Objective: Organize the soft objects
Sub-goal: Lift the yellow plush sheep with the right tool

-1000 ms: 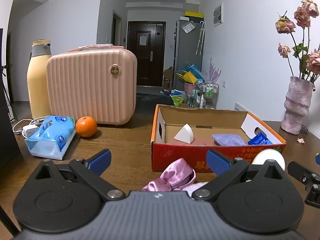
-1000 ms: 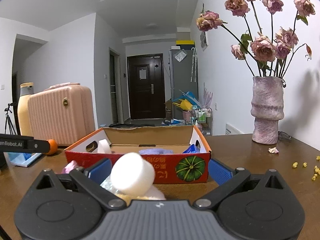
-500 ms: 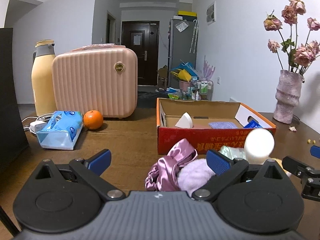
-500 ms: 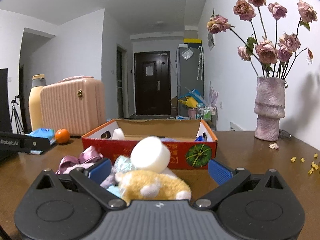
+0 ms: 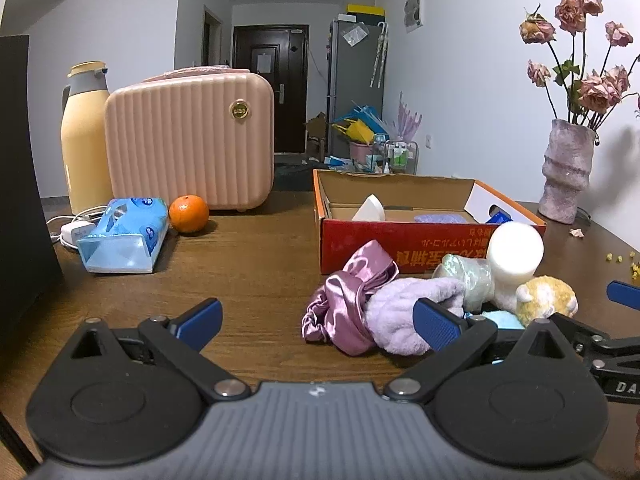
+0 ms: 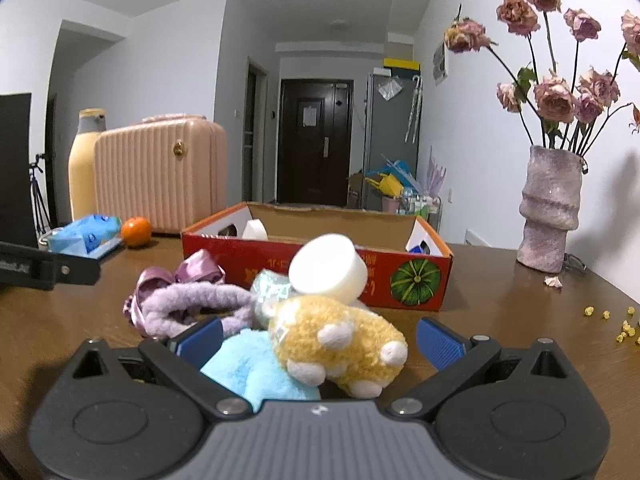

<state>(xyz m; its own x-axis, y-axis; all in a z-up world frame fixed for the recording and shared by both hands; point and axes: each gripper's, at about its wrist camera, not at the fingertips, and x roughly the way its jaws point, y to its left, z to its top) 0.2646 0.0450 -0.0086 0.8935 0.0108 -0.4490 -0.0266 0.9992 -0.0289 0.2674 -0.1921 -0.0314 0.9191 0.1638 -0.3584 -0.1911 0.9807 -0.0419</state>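
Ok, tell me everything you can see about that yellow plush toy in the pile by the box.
The yellow plush toy is a small fuzzy animal with curly golden pile and white rounded paws. It lies tipped on its side on the wooden table, between the open fingers of the right tool, which are not closed on it. It rests on a light blue fluffy item, with a white foam cylinder leaning just behind it.

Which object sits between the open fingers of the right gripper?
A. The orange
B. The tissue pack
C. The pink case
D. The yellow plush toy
D. In the right wrist view the yellow plush toy lies between the spread blue fingers of the right gripper, on a light blue plush piece, unclamped.
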